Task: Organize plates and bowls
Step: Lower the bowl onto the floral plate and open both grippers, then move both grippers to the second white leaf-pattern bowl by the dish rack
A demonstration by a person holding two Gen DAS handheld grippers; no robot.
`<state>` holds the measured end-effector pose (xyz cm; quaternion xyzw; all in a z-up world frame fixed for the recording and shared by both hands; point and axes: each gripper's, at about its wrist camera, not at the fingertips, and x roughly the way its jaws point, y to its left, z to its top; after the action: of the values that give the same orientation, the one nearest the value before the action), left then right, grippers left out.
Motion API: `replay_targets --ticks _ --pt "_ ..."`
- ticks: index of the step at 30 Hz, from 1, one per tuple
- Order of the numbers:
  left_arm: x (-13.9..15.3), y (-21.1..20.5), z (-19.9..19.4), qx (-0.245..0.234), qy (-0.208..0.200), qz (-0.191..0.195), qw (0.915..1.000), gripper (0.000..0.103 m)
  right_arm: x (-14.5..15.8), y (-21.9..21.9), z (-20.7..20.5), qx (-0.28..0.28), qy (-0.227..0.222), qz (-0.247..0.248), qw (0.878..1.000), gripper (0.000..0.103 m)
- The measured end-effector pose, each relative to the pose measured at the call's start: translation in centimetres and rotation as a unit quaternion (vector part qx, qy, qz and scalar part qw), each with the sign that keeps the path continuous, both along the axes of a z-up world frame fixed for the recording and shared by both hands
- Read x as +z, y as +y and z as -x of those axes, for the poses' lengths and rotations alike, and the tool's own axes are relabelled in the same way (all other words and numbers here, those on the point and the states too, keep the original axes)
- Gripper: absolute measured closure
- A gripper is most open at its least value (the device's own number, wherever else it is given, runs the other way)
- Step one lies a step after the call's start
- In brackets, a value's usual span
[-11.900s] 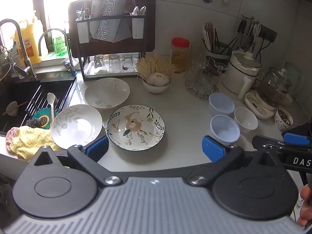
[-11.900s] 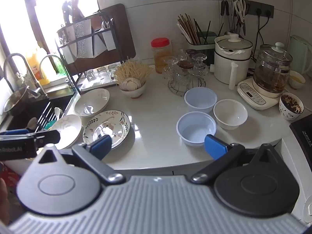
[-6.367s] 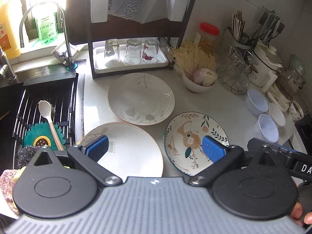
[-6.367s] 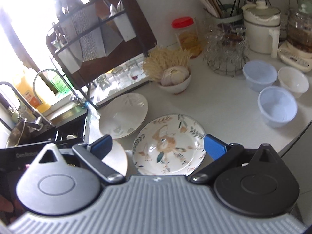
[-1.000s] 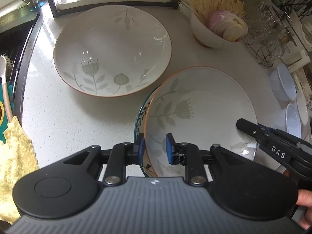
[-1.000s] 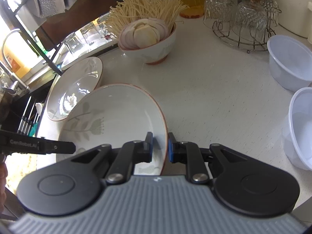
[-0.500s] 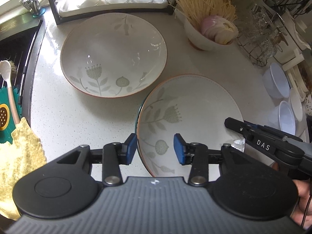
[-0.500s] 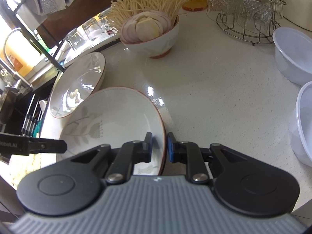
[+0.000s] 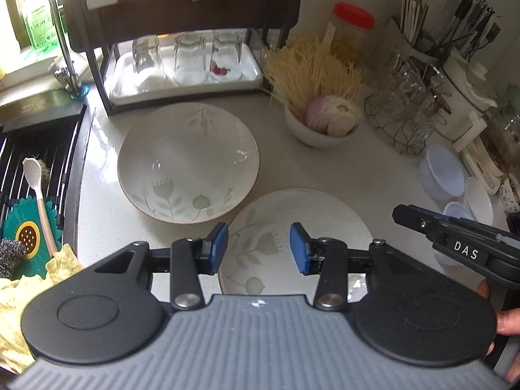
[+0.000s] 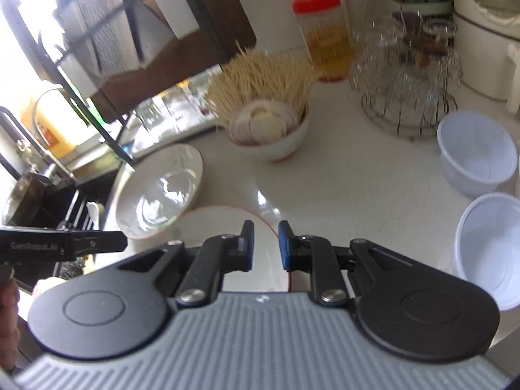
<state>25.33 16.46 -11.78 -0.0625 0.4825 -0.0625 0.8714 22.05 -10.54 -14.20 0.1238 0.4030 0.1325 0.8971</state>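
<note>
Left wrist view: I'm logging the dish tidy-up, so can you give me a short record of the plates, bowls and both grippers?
near plate: lying flat, just beyond the left gripper
far plate: on the counter, in front of the glass rack
left gripper: open, empty
right gripper: jaws narrowly apart, gripping nothing
plastic bowls: side by side at the right, unstacked

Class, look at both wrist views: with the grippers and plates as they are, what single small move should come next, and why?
Probably move the open left gripper toward the far floral plate and take its near rim. That plate sits alone on the counter, while the near plate lies flat with neither gripper holding it; the right gripper is empty too.
</note>
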Motion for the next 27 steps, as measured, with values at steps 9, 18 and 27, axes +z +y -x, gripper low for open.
replay_targets --ticks 9,18,27 --pt "5.8 -1.3 2.8 -0.004 -0.074 0.013 0.9972 0.055 5.4 -0.7 2.8 0.003 -0.058 -0.009 0.998 0.083" --pt "7.6 -0.7 5.5 0.002 -0.106 0.004 0.9944 0.055 6.8 0.1 5.3 0.007 -0.069 -0.015 0.997 0.083" --pt "6.3 -0.4 4.3 0.032 -0.088 0.012 0.9955 0.055 6.3 -0.5 3.5 0.023 -0.049 -0.016 0.998 0.083"
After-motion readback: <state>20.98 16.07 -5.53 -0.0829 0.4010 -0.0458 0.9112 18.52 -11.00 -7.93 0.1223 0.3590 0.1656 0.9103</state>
